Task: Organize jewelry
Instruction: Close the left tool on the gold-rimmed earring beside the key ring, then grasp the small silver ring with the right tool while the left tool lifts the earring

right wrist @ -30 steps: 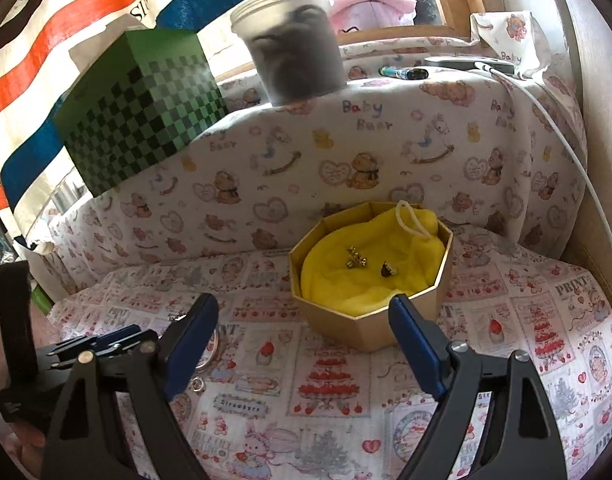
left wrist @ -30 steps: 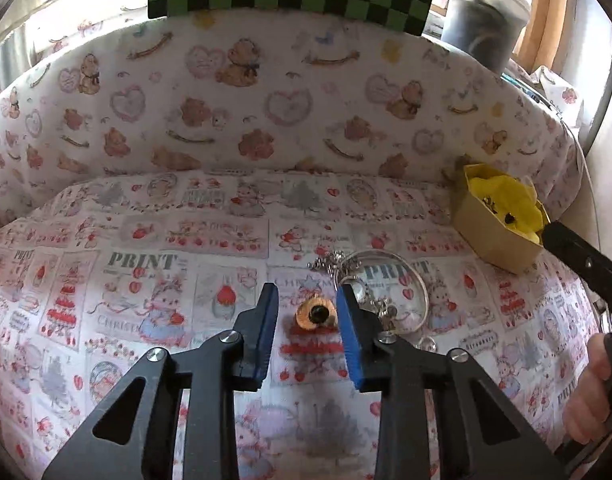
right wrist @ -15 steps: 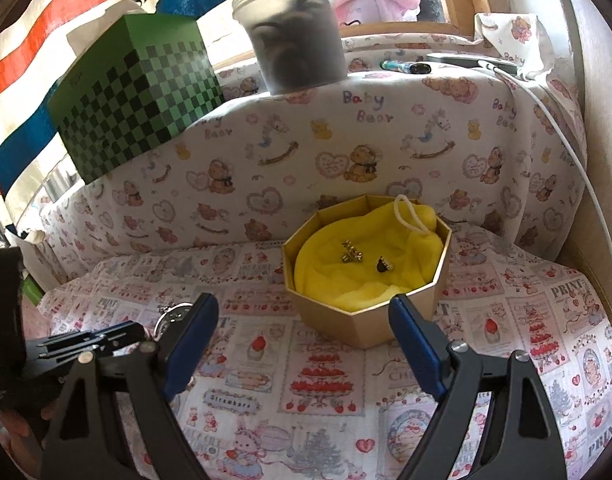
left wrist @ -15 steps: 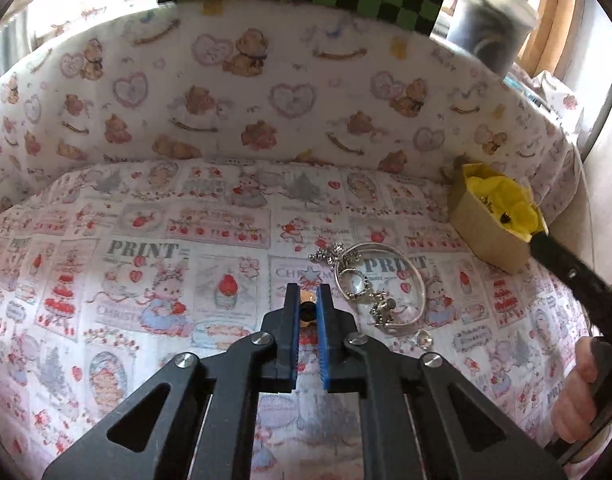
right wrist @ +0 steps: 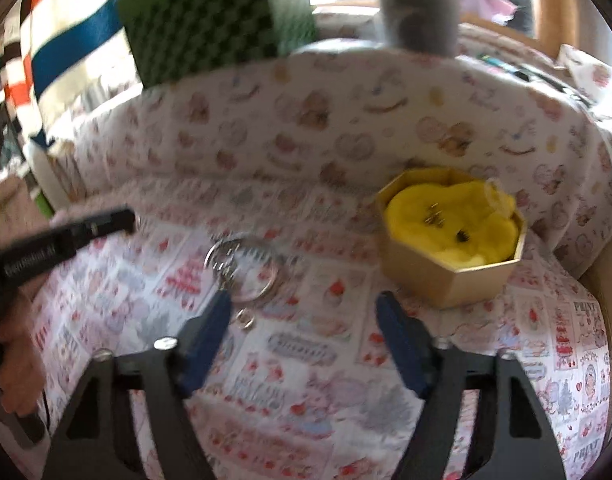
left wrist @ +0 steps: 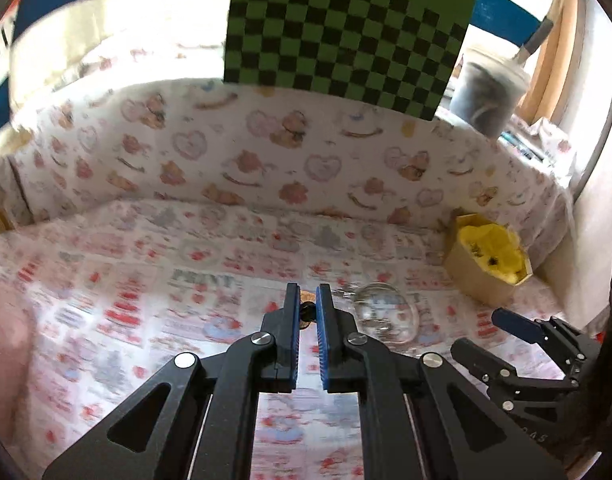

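My left gripper (left wrist: 307,300) is shut on a small round orange jewel with a dark centre (left wrist: 306,314), held just above the printed cloth. A silver bangle with charms (left wrist: 386,312) lies to its right; the right wrist view shows the bangle (right wrist: 245,268) with a small ring (right wrist: 245,318) in front of it. My right gripper (right wrist: 303,304) hovers low over the cloth, its jaws closing with nothing between them. Its left finger is beside the bangle and ring. The gold box (right wrist: 450,280) lined with yellow cloth holds a few small pieces.
A padded wall in bear-print fabric (left wrist: 306,160) rings the back and sides of the work area. On top of it stand a green checkered box (left wrist: 346,40) and a lidded tub (left wrist: 490,92). The box (left wrist: 482,280) sits in the far right corner. A hand (right wrist: 13,360) holds the left tool.
The left jaws shut on the orange jewel, then rose with it. The right gripper swung left from the gold box toward the bangle, and its jaws narrowed.
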### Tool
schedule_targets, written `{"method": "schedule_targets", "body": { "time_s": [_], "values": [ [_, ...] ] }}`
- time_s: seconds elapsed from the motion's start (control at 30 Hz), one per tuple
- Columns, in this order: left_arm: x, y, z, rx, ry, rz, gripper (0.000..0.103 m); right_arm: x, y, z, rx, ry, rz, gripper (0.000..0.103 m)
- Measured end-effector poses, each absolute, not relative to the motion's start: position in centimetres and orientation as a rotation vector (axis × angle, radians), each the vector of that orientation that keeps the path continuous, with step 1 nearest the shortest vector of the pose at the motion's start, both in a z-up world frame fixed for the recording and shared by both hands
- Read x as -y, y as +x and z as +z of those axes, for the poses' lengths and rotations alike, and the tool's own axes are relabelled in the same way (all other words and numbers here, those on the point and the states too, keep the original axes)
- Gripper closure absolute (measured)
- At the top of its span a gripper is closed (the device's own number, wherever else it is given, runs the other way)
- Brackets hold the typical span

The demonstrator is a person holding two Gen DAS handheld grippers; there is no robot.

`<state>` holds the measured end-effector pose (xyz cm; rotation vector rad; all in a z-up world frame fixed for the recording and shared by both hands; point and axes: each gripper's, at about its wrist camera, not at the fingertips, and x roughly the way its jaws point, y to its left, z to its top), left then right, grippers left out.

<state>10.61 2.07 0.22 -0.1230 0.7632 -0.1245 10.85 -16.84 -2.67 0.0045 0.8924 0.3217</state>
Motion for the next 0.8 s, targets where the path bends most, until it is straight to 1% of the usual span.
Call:
{"method": "schedule_targets", "body": {
  "time_s": [0.03, 0.1, 0.2, 0.27, 0.5, 0.63, 0.67, 0.8],
  "values": [
    [-2.2, 10.7, 0.3, -0.752, -0.118, -0.113, 0.096, 16.3, 11.1, -3.0, -0.917, -0.016, 0.320, 0.046],
    [-2.3, 10.8, 0.3, -0.745, -0.113, -0.101, 0.096, 15.1, 11.8, -3.5, -0.973, -0.044, 0.306, 0.059],
    [-2.8, 11.2, 0.0, -0.755, -0.125, -0.086, 0.096, 14.2, 12.4, -4.0, -1.025, -0.024, 0.340, 0.071],
    [-3.1, 11.3, 0.0, -0.765, -0.140, -0.082, 0.096, 13.7, 12.6, -4.0, -1.038, -0.015, 0.356, 0.075],
    [-3.1, 11.2, 0.1, -0.762, -0.138, -0.069, 0.096, 11.7, 12.6, -4.6, -1.041, -0.086, 0.332, 0.075],
    [-3.2, 11.3, 0.1, -0.767, -0.153, -0.071, 0.096, 11.1, 12.6, -4.7, -1.015, -0.139, 0.308, 0.084],
    [-3.2, 11.3, 0.1, -0.767, -0.154, -0.071, 0.096, 11.1, 12.6, -4.7, -1.013, -0.138, 0.309, 0.089],
    [-3.4, 11.1, 0.2, -0.753, -0.159, -0.047, 0.096, 11.5, 12.5, -4.7, -1.007, -0.144, 0.318, 0.091]
  ]
}}
